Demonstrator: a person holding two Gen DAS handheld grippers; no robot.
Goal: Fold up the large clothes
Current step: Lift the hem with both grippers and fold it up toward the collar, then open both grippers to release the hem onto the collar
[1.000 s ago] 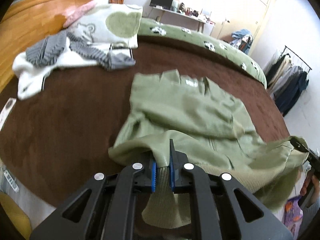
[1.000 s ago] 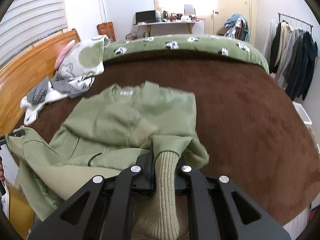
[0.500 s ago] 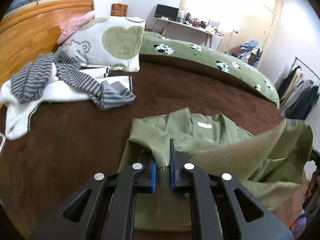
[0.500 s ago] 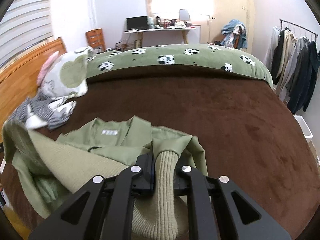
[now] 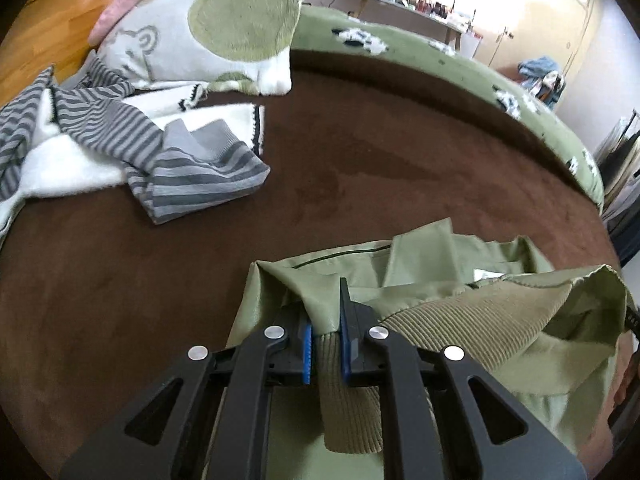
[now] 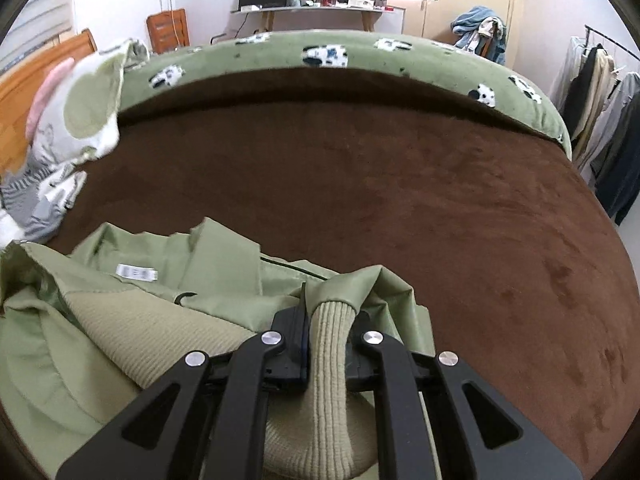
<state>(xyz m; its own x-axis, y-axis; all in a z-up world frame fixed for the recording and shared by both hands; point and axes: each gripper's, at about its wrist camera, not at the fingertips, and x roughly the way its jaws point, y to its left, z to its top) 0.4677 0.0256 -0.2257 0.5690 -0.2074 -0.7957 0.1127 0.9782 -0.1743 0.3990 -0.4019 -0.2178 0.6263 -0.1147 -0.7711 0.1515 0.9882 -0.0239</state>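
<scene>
A large light-green jacket [image 5: 420,272] with ribbed knit hem and cuffs lies on the brown bedspread [image 5: 360,168]. My left gripper [image 5: 325,312] is shut on the jacket's lower left corner, the ribbed band hanging through the jaws. My right gripper [image 6: 330,312] is shut on the jacket [image 6: 224,264] at its lower right corner, a ribbed cuff [image 6: 330,344] pinched between the jaws. The hem is carried up over the body towards the collar, where a white label [image 6: 136,272] shows.
A grey striped garment [image 5: 160,160] on a white throw and a bear-print pillow [image 5: 208,20] lie at the bed's left. A green cow-print duvet [image 6: 340,56] lines the far edge. A desk [image 6: 320,8] and a clothes rack [image 6: 600,92] stand beyond.
Both grippers have moved forward over the bed, carrying the jacket's hem up over its body towards the collar. The jacket looks about half as long as before.
</scene>
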